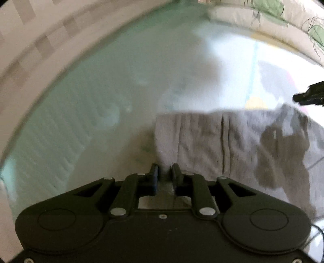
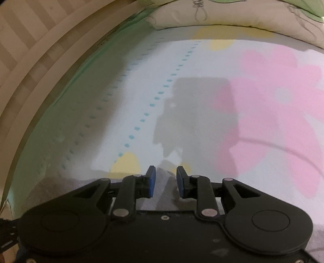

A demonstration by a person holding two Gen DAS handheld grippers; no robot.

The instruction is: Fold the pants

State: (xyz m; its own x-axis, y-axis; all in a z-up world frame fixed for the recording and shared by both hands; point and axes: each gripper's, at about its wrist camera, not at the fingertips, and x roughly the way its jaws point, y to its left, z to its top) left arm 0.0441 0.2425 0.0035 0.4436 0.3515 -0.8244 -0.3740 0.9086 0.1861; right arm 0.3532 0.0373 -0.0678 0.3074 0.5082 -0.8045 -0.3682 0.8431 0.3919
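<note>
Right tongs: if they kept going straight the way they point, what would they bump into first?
Probably the grey pants, whose cloth already lies between the right tongs; beyond that comes the flowered bedsheet. Depth is hard to judge.

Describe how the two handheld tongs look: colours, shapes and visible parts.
Both are matte black. The left tongs and right tongs each have a wide flat body with two round discs, angled link arms joined by silver rivets, and two short fingers. The finger pads are blue. No sleeve or hand shows.

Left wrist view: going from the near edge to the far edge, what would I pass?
Left tongs → grey pants → pale green sheet → patterned pillow.
</note>
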